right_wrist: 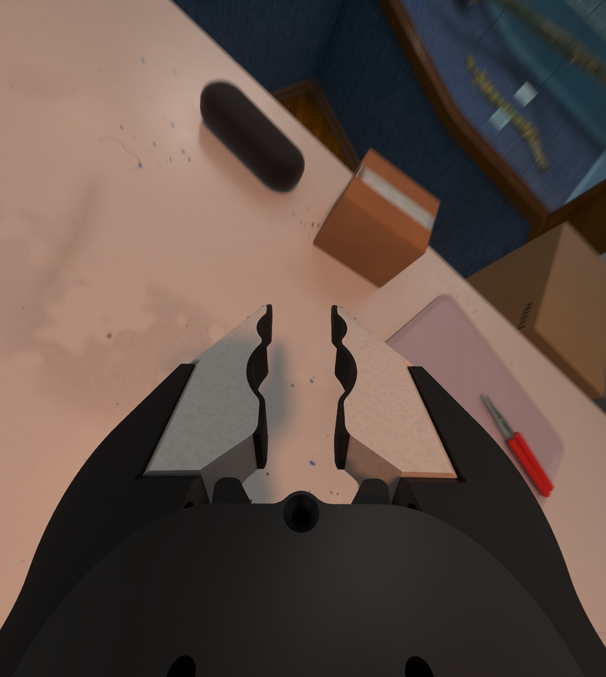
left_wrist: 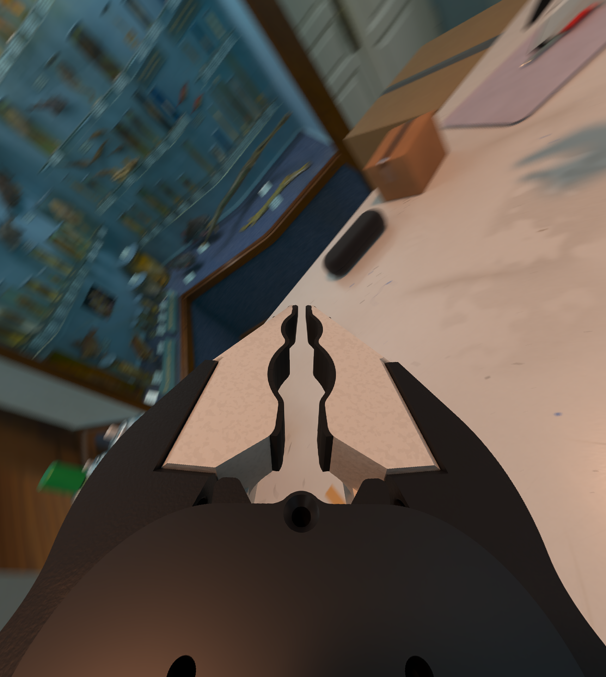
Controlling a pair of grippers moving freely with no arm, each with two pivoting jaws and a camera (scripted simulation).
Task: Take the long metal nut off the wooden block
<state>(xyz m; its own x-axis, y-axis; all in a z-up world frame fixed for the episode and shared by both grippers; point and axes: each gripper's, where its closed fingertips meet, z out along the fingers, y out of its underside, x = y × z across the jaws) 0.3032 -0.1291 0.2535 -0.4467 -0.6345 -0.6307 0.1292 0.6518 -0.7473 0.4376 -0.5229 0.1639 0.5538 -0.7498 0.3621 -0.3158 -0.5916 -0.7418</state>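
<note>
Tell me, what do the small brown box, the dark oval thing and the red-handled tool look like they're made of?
Small brown box: probably cardboard, matte brown with a pale tape strip on top. Dark oval thing: matte black, perhaps fabric or rubber; too blurred to tell. Red-handled tool: glossy red handles, likely plastic, with a grey metal-looking tip.

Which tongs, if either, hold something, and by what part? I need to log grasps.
Neither. The left tongs are nearly shut on nothing; the right tongs stand open over bare table.

table point(right_wrist: 74, 256) - black case point(right_wrist: 252, 137) | wooden block point(right_wrist: 374, 219) | mat point(right_wrist: 459, 366) | box point(right_wrist: 565, 300)
</note>
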